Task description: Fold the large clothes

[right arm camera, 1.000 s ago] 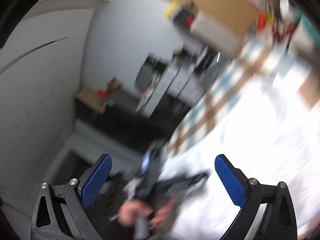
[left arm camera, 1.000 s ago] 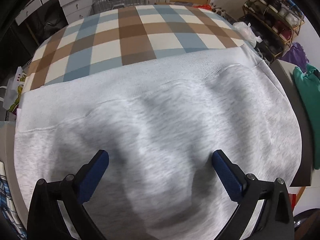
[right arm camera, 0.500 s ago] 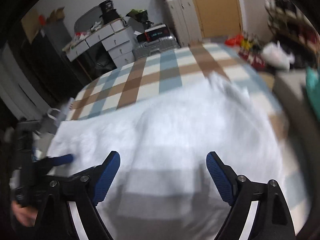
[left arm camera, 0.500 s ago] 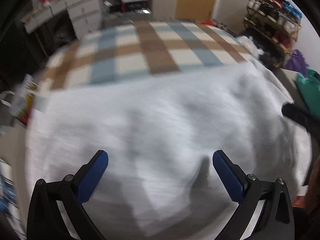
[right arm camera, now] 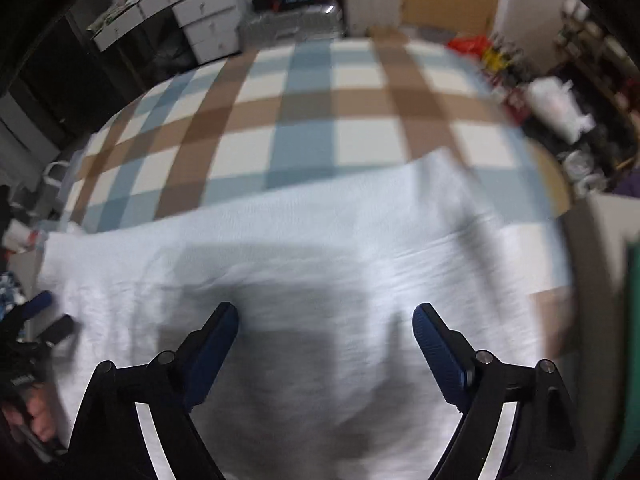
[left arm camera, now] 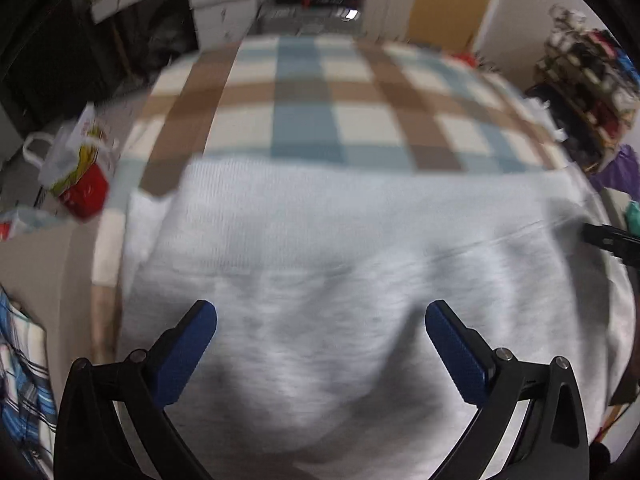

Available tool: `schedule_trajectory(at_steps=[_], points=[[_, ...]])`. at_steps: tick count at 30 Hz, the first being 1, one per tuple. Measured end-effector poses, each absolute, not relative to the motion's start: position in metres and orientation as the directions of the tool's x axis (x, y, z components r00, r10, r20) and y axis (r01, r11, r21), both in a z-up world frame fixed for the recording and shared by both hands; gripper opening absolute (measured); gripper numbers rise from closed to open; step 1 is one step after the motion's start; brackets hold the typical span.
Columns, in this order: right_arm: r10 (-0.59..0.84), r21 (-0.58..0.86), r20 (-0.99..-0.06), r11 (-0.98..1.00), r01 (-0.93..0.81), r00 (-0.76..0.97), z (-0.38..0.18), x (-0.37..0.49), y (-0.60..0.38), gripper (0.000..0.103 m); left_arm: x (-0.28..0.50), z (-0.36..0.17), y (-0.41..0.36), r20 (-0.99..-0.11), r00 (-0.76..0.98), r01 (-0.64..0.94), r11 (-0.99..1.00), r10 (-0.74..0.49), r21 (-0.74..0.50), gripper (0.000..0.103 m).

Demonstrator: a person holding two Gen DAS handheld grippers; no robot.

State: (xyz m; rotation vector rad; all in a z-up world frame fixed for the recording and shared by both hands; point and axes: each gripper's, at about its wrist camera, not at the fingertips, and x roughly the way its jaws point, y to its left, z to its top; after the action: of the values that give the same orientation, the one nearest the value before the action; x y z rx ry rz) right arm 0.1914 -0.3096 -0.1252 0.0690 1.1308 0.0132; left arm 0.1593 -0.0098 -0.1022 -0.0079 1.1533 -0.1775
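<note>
A large light grey sweatshirt (left arm camera: pixel 340 240) lies spread flat across the near part of a checked bed; its ribbed hem runs along the far side. My left gripper (left arm camera: pixel 320 312) hovers over the sweatshirt's left part, open, with nothing between its blue pads. Over the garment's right part (right arm camera: pixel 320 248) my right gripper (right arm camera: pixel 325 312) points steeply down, open and holding nothing. A dark tip of the right gripper (left arm camera: pixel 608 236) shows at the left wrist view's right edge. The left gripper (right arm camera: pixel 44 320) and the hand (right arm camera: pixel 36 420) holding it show at the right wrist view's left edge.
The checked blue, brown and cream bedspread (left arm camera: pixel 320 120) stretches beyond the garment. A red and white bag (left arm camera: pixel 80 168) sits off the bed's left side, white drawers (right arm camera: pixel 192 20) stand behind, a shoe rack (left arm camera: pixel 588 76) at right, green cloth (right arm camera: pixel 632 320) at far right.
The right gripper has swung from facing the wall and room down over the sweatshirt, its jaws a little narrower. The left gripper has slid leftward along the garment.
</note>
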Motion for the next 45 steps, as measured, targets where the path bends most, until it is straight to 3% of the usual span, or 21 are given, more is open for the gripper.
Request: schedule_trajectory(at_steps=[6,8,9,10,13,17,21,25,30,33,34,38,41,43,45], points=[[0.075,0.095,-0.919,0.995,0.034,0.386,-0.159,0.202,-0.321,0.09,0.16,-0.109,-0.005,-0.909,0.384,0.125,0.985,-0.162,-0.123,0.102],[0.092,0.11,-0.915,0.994,0.025,0.392,-0.148,0.198,-0.321,0.077,0.152,-0.1,-0.006,-0.898,0.402,0.156,0.98,-0.178,-0.124,0.102],[0.12,0.143,-0.9,0.989,0.023,0.419,-0.137,0.193,-0.324,0.058,0.15,-0.097,-0.006,-0.888,0.419,0.169,0.977,-0.188,-0.127,0.102],[0.139,0.17,-0.877,0.985,0.026,0.46,-0.125,0.185,-0.329,0.056,0.146,-0.094,-0.006,-0.879,0.44,0.177,0.977,-0.186,-0.118,0.102],[0.076,0.137,-0.848,0.987,0.078,0.524,-0.11,0.174,-0.344,0.062,0.152,-0.107,-0.012,-0.9,0.417,0.164,0.984,-0.126,-0.062,0.102],[-0.071,-0.02,-0.925,0.99,0.14,0.374,-0.152,0.2,-0.354,0.059,0.162,-0.115,-0.008,-0.909,0.389,0.143,0.985,-0.15,-0.101,0.102],[-0.143,-0.115,-0.913,0.989,0.094,0.382,-0.158,0.204,-0.342,0.06,0.163,-0.116,-0.008,-0.904,0.4,0.142,0.984,-0.153,-0.103,0.102],[-0.058,-0.02,-0.93,0.994,0.107,0.364,-0.145,0.198,-0.359,0.052,0.154,-0.107,-0.006,-0.896,0.409,0.175,0.978,-0.173,-0.109,0.102],[0.212,0.332,-0.819,0.933,0.138,0.533,-0.091,0.109,-0.387,0.057,0.083,-0.059,-0.04,-0.833,0.466,0.373,0.92,-0.298,-0.12,0.101],[0.327,0.462,-0.735,0.883,0.086,0.594,-0.079,0.038,-0.383,0.078,0.033,-0.049,-0.094,-0.842,0.432,0.519,0.853,-0.323,-0.06,0.101],[0.336,0.47,-0.722,0.879,0.073,0.605,-0.078,0.019,-0.378,0.078,0.024,-0.054,-0.107,-0.856,0.42,0.541,0.84,-0.302,-0.031,0.101],[0.324,0.387,-0.785,0.922,0.01,0.527,-0.094,-0.011,-0.338,0.078,0.02,-0.097,-0.124,-0.913,0.356,0.489,0.872,-0.199,0.0,0.102],[0.254,0.232,-0.878,0.967,-0.104,0.405,-0.118,0.011,-0.288,0.073,0.031,-0.108,-0.114,-0.916,0.315,0.446,0.891,-0.247,-0.087,0.102],[0.158,0.137,-0.93,0.987,-0.085,0.333,-0.142,0.032,-0.27,0.075,0.03,-0.108,-0.116,-0.915,0.329,0.451,0.89,-0.236,-0.067,0.102],[0.143,0.134,-0.95,0.99,-0.048,0.277,-0.156,0.045,-0.269,0.078,0.029,-0.105,-0.117,-0.914,0.331,0.456,0.888,-0.235,-0.064,0.102]])
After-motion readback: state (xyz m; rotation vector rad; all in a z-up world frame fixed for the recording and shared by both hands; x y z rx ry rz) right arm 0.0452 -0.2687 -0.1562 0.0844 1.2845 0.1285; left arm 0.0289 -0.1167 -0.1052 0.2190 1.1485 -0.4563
